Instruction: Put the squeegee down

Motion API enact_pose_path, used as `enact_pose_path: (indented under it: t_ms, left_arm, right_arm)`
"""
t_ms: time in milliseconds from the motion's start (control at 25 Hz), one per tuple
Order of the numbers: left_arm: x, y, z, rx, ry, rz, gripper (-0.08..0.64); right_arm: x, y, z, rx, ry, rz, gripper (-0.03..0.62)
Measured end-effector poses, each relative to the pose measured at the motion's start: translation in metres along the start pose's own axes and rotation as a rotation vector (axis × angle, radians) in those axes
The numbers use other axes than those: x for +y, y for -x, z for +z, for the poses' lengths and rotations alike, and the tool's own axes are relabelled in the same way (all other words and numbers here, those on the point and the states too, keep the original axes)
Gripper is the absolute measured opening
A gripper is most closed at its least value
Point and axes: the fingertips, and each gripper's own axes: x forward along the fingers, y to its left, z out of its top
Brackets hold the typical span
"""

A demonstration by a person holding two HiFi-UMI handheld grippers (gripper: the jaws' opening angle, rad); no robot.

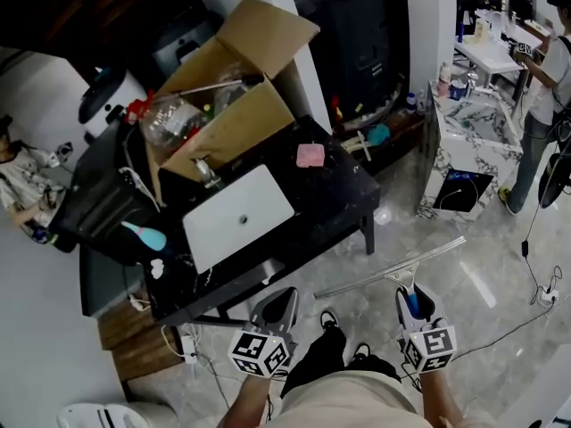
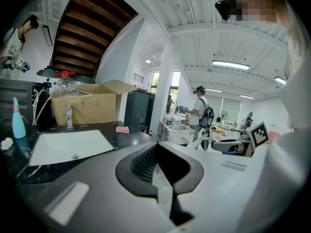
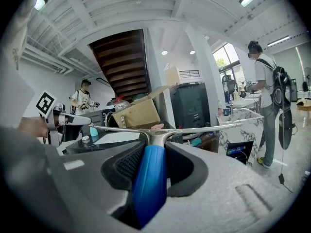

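The right tongs [image 3: 154, 155] are closed on the squeegee [image 3: 149, 181]. The right gripper view shows its blue handle pressed between the two pads, and the long metal blade crosses just ahead of the jaw tips. This grip is difficult to see from the head view. There the squeegee [image 1: 393, 268] hangs in the air above the grey floor [image 1: 473, 297], in front of the black bench [image 1: 343, 194] and beside its corner, not over it.

The left tongs [image 2: 158, 165] stand a little apart. Between the pads only the pale floor is seen, so they hold nothing. The left gripper view looks along the bench to the white sink [image 2: 68, 147], the tap [image 2: 70, 115], a pink sponge [image 2: 122, 129] and the cardboard box [image 2: 90, 106] behind. The head view alone shows both tongs side by side, the left tongs [image 1: 281, 306] and the right tongs [image 1: 415, 300].
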Motion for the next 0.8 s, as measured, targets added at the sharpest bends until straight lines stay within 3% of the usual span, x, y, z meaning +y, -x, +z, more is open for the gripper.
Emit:
enact_pose_path:
  t_ms: [360, 800]
  left_arm:
    - [0.02, -0.057, 0.003, 0.022, 0.027, -0.043, 0.015]
    - [0.085, -0.13, 0.067, -0.035, 0.015, -0.097, 0.015]
  right_arm:
    - [-0.019, -0.039, 0.023, 0.0, 0.005, -0.017, 0.127]
    - [-0.031, -0.126, 0.079, -0.004, 0.026, -0.055, 0.127]
